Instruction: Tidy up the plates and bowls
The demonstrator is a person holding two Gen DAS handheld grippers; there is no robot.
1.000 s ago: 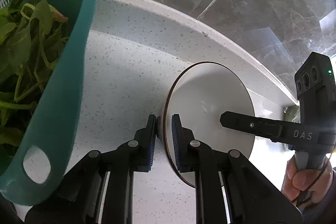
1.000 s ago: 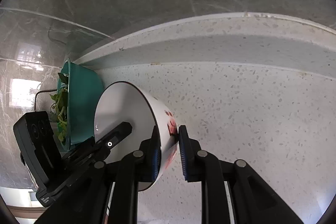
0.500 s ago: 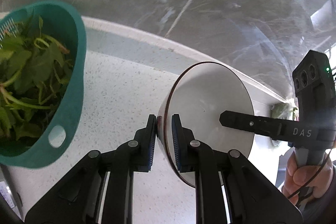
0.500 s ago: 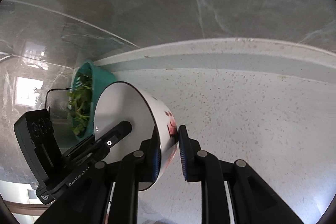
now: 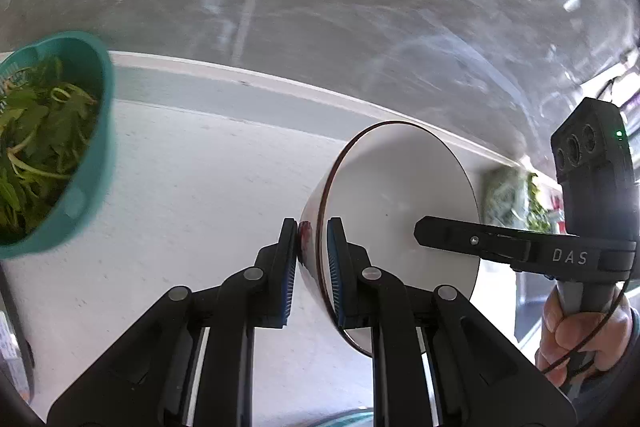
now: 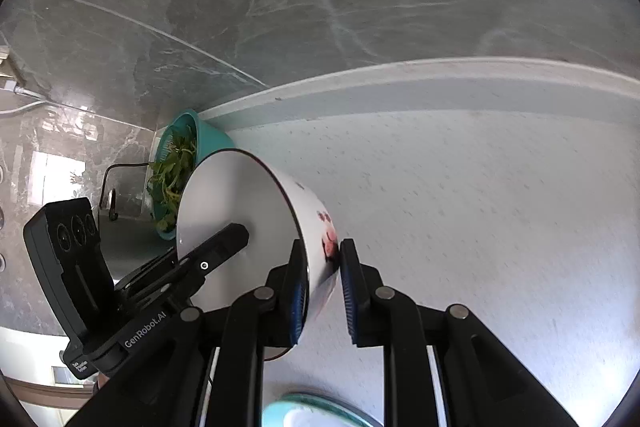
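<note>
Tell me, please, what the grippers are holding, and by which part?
Both hold one white bowl by its rim, on opposite sides: the left gripper and the right gripper each pinch the wall.

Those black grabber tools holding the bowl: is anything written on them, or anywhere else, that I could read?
"DAS" in pale letters on the side of the right gripper, seen from the left wrist view.
"GenRobot.AI" in white on the body of the left gripper, seen from the right wrist view.
A small white label below it is too small to read.
The white bowl carries only a red pattern, no words.
</note>
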